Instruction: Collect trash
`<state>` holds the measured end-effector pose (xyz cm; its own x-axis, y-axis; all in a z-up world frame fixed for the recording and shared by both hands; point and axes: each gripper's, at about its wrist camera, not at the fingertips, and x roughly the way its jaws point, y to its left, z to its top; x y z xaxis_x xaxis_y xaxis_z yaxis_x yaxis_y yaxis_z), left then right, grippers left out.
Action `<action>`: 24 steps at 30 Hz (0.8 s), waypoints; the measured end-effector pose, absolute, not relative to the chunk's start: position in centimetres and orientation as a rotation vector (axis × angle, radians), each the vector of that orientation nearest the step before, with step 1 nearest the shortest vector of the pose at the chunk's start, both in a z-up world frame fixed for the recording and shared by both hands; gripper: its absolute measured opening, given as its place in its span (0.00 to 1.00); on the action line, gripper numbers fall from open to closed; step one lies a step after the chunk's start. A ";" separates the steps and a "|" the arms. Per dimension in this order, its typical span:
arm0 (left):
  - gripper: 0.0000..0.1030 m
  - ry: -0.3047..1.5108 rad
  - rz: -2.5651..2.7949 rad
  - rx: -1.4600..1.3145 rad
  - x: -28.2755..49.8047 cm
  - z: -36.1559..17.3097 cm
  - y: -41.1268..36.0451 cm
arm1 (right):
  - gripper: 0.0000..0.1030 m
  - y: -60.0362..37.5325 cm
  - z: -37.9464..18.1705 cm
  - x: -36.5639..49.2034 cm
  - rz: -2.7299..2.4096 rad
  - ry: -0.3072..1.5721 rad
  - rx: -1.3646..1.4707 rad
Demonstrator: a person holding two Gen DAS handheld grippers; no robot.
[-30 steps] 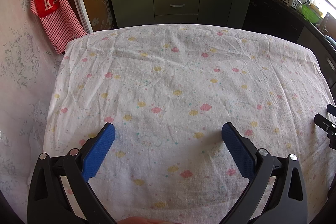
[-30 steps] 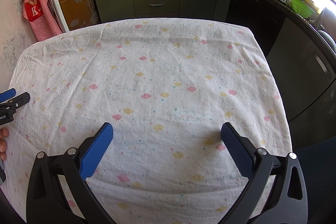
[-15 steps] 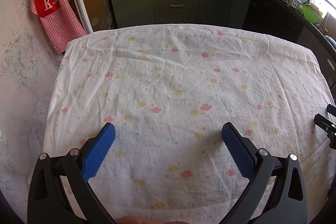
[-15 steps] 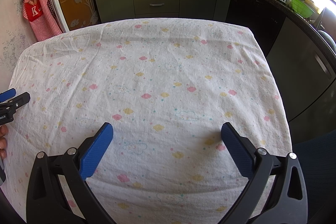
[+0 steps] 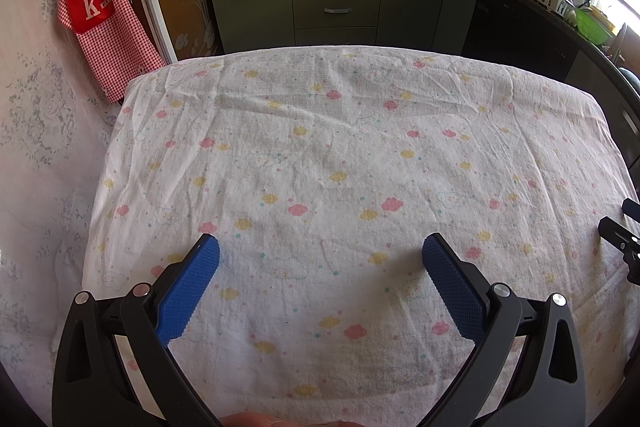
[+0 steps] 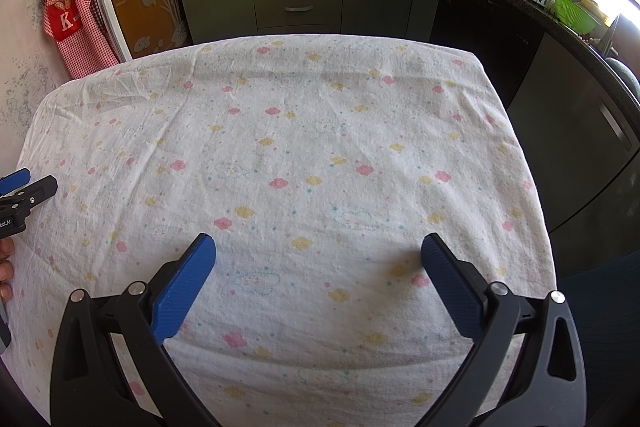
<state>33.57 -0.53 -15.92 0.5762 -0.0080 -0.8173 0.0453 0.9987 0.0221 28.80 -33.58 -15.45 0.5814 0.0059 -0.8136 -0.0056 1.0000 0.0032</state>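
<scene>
Since nothing has shifted over the last second, both my left gripper (image 5: pixel 320 253) and right gripper (image 6: pixel 318 253) hover spread wide and empty above the desk (image 5: pixel 340 147); no trash is visible anywhere yet.

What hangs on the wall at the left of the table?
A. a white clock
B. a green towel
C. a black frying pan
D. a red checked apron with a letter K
D: the red checked apron with a white K on its pocket hangs left of the table.
</scene>
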 end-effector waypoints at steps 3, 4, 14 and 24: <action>0.97 0.956 -0.031 0.042 33.6 -15.9 -0.5 | 0.95 -33.6 -15.4 28.8 0.007 0.950 0.000; 0.97 0.956 -0.031 0.042 33.6 -15.9 -0.5 | 0.95 -33.6 -15.4 28.8 0.007 0.950 0.000; 0.97 0.956 -0.032 0.041 33.5 -15.9 -0.5 | 0.95 -33.6 -15.4 28.8 0.007 0.950 0.000; 0.97 0.957 -0.031 0.041 33.4 -15.9 -0.4 | 0.95 -33.6 -15.4 28.8 0.007 0.950 0.000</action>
